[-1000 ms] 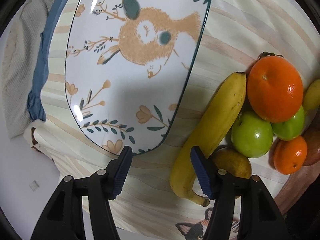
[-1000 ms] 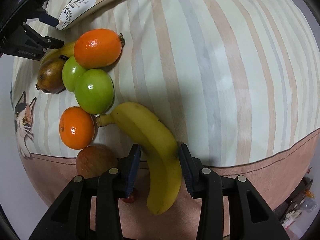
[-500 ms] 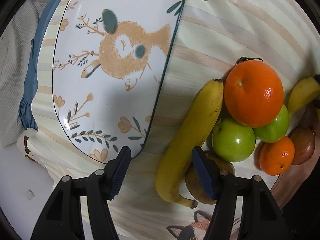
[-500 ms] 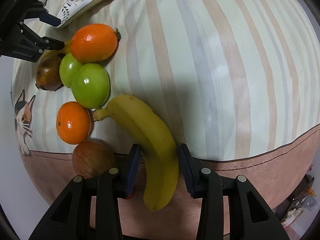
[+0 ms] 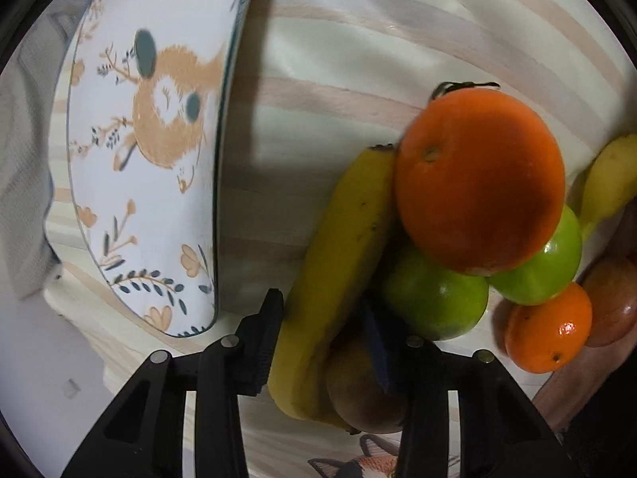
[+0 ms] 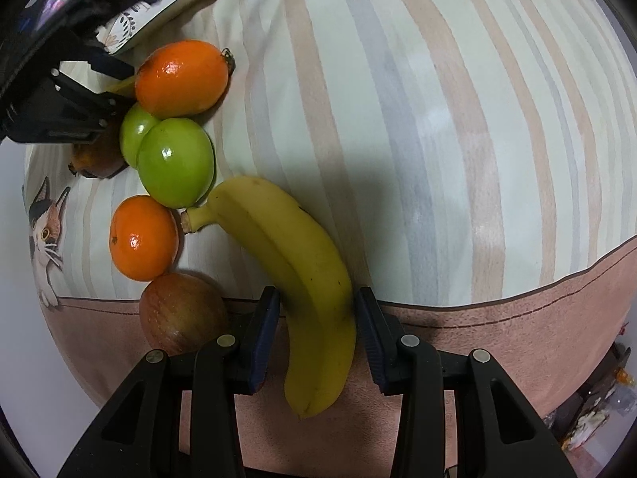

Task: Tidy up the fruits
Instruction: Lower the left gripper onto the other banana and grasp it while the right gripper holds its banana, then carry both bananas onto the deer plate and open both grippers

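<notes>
On the striped cloth lies a pile of fruit. My left gripper (image 5: 324, 342) straddles the lower end of a yellow banana (image 5: 342, 263), its jaws closing and both pads touching the peel. Against that banana lie a big orange (image 5: 477, 183), two green apples (image 5: 434, 298), a small orange (image 5: 549, 330) and a brown fruit (image 5: 358, 390). My right gripper (image 6: 318, 338) is shut on a second banana (image 6: 302, 279), whose stem points at the green apples (image 6: 175, 167). The deer-patterned plate (image 5: 119, 219) lies left of the pile.
A reddish apple (image 6: 179, 314) sits just left of the right gripper's fingers, on the cloth's pink border. The small orange (image 6: 143, 239) and big orange (image 6: 183, 75) line the pile's near side. Bare striped cloth (image 6: 438, 119) spreads to the right.
My left gripper dropped and shifted right from beside the plate onto the banana, and its jaws narrowed around it. The right gripper slid slightly with its banana still gripped.
</notes>
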The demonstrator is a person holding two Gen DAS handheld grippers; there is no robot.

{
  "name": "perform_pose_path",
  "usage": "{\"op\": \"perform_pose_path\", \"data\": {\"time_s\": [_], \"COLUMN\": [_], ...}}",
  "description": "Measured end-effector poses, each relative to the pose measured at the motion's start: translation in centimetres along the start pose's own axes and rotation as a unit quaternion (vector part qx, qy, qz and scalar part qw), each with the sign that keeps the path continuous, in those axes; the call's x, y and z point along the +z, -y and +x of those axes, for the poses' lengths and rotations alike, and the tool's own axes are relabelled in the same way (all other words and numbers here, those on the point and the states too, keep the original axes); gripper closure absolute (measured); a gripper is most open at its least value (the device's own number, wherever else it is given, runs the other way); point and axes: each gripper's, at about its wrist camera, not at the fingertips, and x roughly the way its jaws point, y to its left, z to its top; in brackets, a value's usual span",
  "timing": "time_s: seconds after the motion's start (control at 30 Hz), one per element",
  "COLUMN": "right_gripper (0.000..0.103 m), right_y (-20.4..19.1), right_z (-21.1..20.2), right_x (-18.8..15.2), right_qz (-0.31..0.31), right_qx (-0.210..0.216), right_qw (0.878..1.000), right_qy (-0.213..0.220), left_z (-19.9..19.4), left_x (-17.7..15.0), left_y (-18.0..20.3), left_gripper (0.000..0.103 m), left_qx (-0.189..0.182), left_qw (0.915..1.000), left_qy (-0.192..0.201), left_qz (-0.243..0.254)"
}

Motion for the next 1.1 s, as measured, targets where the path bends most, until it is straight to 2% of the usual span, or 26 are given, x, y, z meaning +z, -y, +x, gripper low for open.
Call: {"op": "perform_pose_path", "data": {"time_s": [0.17, 0.27, 0.4, 0.6, 0.63, 0.73, 0.83, 0.93, 1.03, 1.07, 1.1], "right_gripper": [0.061, 0.062, 0.063, 0.065, 0.065, 0.064, 0.060, 0.060, 0.062, 0.062, 0.062], "right_y": [0.0, -0.6, -1.1, -0.7, -0.6, -0.8, -1.2, -2.0, -2.4, -2.4, -2.3], "right_z": [0.0, -0.1, -0.1, -1.3, -1.5, -1.3, 0.0, 1.4, 1.3, 1.0, 0.6], "right_x": [-0.8, -1.3, -2.1, -3.3, -3.5, -3.8, -3.3, -2.8, -3.3, -3.6, -3.9], "right_qz": [-0.006, -0.018, -0.021, -0.007, -0.004, -0.005, -0.015, -0.035, -0.032, -0.026, -0.013], "right_qx": [-0.007, -0.017, -0.025, -0.029, -0.029, -0.026, -0.029, -0.056, -0.064, -0.061, -0.057], "right_qw": [1.000, 1.000, 0.999, 0.999, 0.999, 0.999, 0.999, 0.998, 0.997, 0.998, 0.998], "right_qy": [0.008, 0.014, 0.024, 0.045, 0.046, 0.036, 0.021, 0.009, 0.019, 0.024, 0.033], "left_z": [-0.2, -0.3, -0.6, 0.6, 0.1, 1.8, 2.8, 2.9, 2.2, 2.1, 2.3], "left_x": [-1.2, -2.8, -5.4, -9.9, -10.1, -10.6, -10.3, -11.0, -12.3, -13.1, -14.3], "left_y": [1.4, 1.3, -0.2, -2.5, -2.8, -3.1, -3.5, -4.4, -4.5, -5.1, -5.8], "left_gripper": [0.068, 0.069, 0.072, 0.073, 0.073, 0.073, 0.072, 0.072, 0.073, 0.073, 0.073], "left_qx": [0.040, 0.045, 0.045, 0.027, 0.024, 0.011, 0.018, 0.008, 0.018, 0.014, -0.001], "left_qw": [0.9990, 0.9982, 0.9960, 0.9897, 0.9892, 0.9881, 0.9865, 0.9822, 0.9748, 0.9683, 0.9577], "left_qy": [0.018, 0.027, 0.032, 0.011, 0.005, -0.008, -0.009, -0.008, -0.001, -0.009, -0.024], "left_qz": [-0.008, -0.028, -0.070, -0.140, -0.145, -0.153, -0.162, -0.187, -0.222, -0.249, -0.287]}}
